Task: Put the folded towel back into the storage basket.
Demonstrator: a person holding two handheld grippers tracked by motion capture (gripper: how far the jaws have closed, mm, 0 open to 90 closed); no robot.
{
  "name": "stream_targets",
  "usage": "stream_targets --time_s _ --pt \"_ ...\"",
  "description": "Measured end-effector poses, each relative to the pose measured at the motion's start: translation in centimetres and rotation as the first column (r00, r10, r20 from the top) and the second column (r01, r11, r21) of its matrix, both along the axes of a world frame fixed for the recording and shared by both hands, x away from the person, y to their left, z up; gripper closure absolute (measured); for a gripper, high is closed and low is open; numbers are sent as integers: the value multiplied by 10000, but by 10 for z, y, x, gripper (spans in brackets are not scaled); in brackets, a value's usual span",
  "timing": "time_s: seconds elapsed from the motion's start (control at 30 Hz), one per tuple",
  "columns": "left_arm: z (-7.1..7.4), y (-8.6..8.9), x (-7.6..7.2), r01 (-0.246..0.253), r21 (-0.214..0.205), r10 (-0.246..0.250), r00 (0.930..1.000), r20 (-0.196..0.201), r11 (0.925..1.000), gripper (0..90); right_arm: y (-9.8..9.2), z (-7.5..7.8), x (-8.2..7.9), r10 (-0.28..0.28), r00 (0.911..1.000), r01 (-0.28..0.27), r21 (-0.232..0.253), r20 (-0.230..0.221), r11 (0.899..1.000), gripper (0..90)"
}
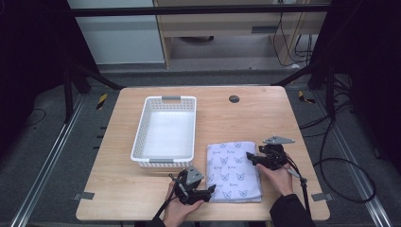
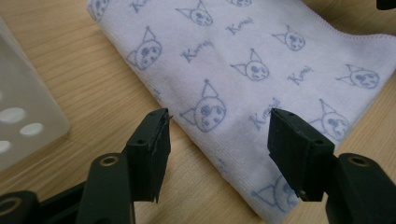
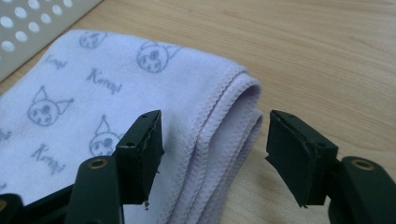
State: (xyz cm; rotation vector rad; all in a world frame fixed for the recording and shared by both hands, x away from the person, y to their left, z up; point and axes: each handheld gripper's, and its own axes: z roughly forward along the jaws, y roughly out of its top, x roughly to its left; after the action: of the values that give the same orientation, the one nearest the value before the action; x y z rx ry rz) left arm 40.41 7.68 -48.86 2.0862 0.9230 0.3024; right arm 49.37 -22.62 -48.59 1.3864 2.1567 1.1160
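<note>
High view shows a folded lilac towel (image 1: 234, 171) lying flat on the tabletop (image 1: 246, 118), just right of a white basket (image 1: 165, 131). At its near left corner the left gripper (image 1: 211, 189) spreads its jaws wide over the towel's edge, nothing pinched. At the right edge the right gripper (image 1: 249, 157) also gapes, its jaws straddling the folded hem without pressing it. Both hands partly cover the gripper bodies, and the towel's inner layers are hidden.
</note>
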Motion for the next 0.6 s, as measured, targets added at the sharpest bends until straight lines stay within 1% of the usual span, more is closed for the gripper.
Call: stream_targets --time_s 0.07,0.17,0.33,0.4,0.43,0.6 --pt "-3 -2 1 30 60 -29 9999 -124 10000 382 1 -2 1 73 10000 -73 -43 -60 10000 373" --pt "-8 -4 1 39 168 -35 9998 -200 9999 377 3 -4 2 67 9999 -68 -87 -141 9999 383" --pt "-11 -5 2 1 153 4 9995 -318 9999 366 4 -9 3 105 9994 -110 -150 -316 9998 401" --pt "-13 -6 3 -37 112 42 9990 -434 9999 357 5 -10 4 81 9994 -87 -172 -348 9998 404" --pt "-14 -6 4 -65 77 68 9988 -487 9999 355 5 -10 4 55 9990 -60 -125 -434 9999 410" --pt "-14 -8 4 -80 175 87 9992 -396 9998 331 5 -13 5 -14 9982 20 95 -603 10000 418"
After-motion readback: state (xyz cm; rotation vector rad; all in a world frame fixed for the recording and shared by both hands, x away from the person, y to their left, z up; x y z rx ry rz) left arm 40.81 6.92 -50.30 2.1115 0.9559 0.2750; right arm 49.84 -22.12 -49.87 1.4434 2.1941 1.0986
